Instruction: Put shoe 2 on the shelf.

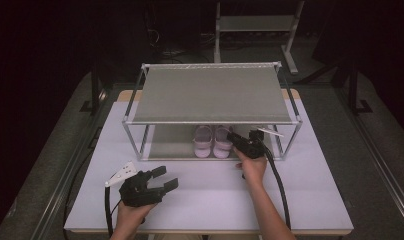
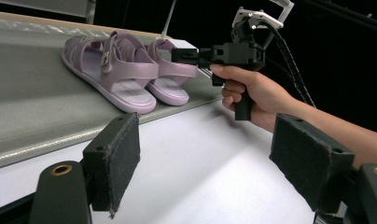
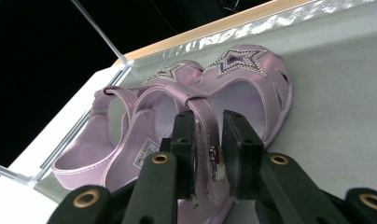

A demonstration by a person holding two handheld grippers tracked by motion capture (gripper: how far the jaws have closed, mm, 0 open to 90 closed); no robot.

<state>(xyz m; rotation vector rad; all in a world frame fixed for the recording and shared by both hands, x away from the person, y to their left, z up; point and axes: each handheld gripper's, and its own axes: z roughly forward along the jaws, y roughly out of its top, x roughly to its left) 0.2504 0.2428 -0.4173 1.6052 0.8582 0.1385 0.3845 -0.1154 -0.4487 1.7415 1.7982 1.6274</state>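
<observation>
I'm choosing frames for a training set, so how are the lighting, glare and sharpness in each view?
High view: the white table is evenly lit, the surroundings are near black, and the pink sandals sit in shade under the rack's top shelf. Left gripper view: sharp sandals, with a bright patch on the table. Right gripper view: glare along the shelf's far edge, and the right gripper is close and slightly soft.

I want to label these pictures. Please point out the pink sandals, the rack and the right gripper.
pink sandals (image 2: 130, 70), left gripper view, ankle strap.
rack (image 1: 210, 95), high view, top shelf.
right gripper (image 3: 210, 154), right gripper view, between its fingertips.
</observation>
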